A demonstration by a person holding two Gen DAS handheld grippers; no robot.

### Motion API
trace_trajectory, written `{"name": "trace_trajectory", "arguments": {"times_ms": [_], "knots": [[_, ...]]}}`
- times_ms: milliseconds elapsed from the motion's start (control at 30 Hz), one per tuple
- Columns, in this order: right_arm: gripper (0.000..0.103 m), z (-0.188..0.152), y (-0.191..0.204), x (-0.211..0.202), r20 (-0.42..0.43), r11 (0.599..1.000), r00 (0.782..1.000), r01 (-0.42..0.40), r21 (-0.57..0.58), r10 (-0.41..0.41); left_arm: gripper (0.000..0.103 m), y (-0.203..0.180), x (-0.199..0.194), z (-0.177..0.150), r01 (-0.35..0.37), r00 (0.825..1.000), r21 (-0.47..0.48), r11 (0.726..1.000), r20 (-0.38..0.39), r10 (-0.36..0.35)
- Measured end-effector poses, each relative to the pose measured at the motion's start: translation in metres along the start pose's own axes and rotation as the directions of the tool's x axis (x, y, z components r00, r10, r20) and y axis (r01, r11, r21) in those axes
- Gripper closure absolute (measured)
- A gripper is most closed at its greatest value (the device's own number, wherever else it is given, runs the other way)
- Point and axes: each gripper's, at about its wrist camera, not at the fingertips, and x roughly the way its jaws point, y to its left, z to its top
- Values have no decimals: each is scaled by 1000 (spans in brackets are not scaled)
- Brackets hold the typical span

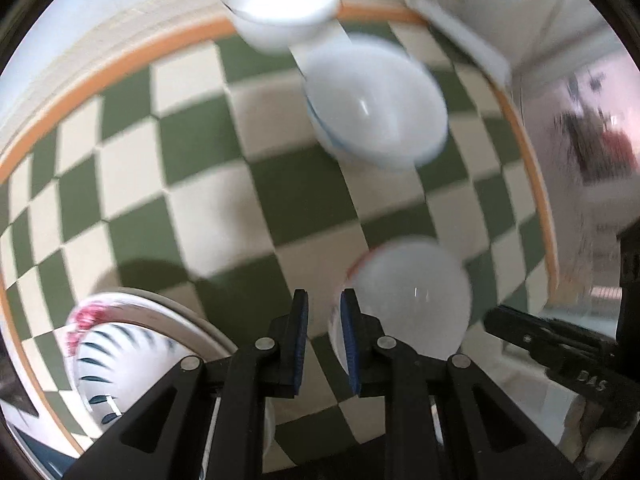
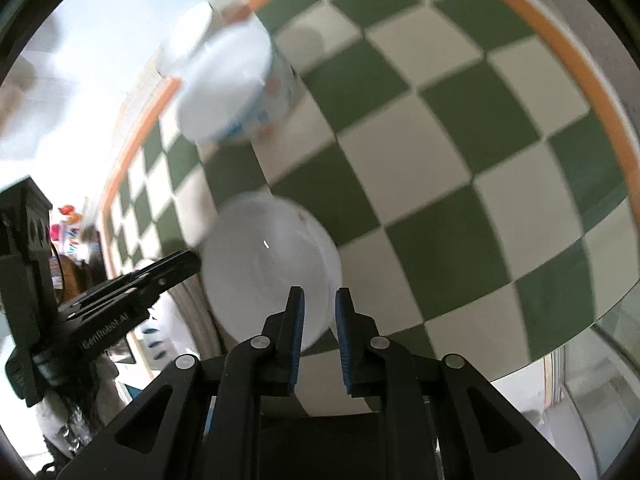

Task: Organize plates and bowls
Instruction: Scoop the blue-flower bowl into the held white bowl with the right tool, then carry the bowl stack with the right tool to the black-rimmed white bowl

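Note:
A white bowl with a red rim (image 1: 416, 300) stands on the green-and-cream checked cloth (image 1: 224, 200). My left gripper (image 1: 323, 300) hangs over the bowl's left edge. Its jaws stand slightly apart, the bowl's wall lies against the right pad, and the left pad is off it. One of the right gripper's fingers (image 1: 516, 328) shows beyond the bowl's right side. In the right wrist view the same bowl (image 2: 264, 272) lies below my right gripper (image 2: 319, 298), which is open. The bowl's edge shows in the gap, untouched. The left gripper's fingers (image 2: 160, 276) reach in from the left.
A blue-rimmed bowl (image 1: 376, 104) and a small white bowl (image 1: 280, 4) sit farther back. A bowl with blue and orange marks (image 2: 228, 84) is blurred. A plate with pink flowers and dark stripes (image 1: 116, 344) lies at lower left. The cloth's orange border (image 1: 536, 184) marks the table's edge.

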Motion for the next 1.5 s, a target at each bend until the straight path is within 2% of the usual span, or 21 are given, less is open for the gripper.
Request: {"name": "trace_trajectory", "arguments": {"times_ms": [33,67,100,267,433,500,733,833,867,900,933,1367,1500], "knots": [[68,8,3,-9,11,1000,1000,0,-19,0,83,4,-10,7,-4,999,-32,999,32,5],[57,15,6,-16,22,999,1000,3,-35,-2,79,8,-14,12,-5,999,-51,999,50,7],[53,26,9,-23,42,999,999,3,-53,0,77,12,-18,20,-6,997,-82,997,71,12],[52,89,21,-28,83,992,996,23,-124,-13,77,20,-7,58,11,997,-164,986,73,1],[52,143,29,6,39,984,998,56,-171,-50,77,21,20,93,-9,999,-189,982,40,17],[52,152,32,21,13,982,999,49,-184,-48,75,21,32,100,-4,1000,-194,981,27,9],[52,173,33,59,-63,981,997,35,-193,-48,77,21,58,115,-10,1000,-175,985,-28,5],[61,177,33,70,-75,980,996,32,-195,-47,78,16,67,118,-1,999,-157,988,-38,-5],[71,178,33,74,-84,980,995,30,-198,-48,85,15,70,119,0,999,-152,988,-43,-6],[86,176,33,75,-89,980,995,28,-197,-46,92,15,73,119,5,999,-148,989,-48,-12],[89,176,33,77,-85,979,995,36,-199,-54,94,15,75,118,10,998,-145,989,-55,-18],[92,173,38,75,-67,979,996,51,-197,-66,94,7,71,116,3,999,-117,993,-49,-9],[92,171,40,67,-56,980,997,45,-195,-57,94,3,57,115,2,1000,-104,995,-27,-5]]}}
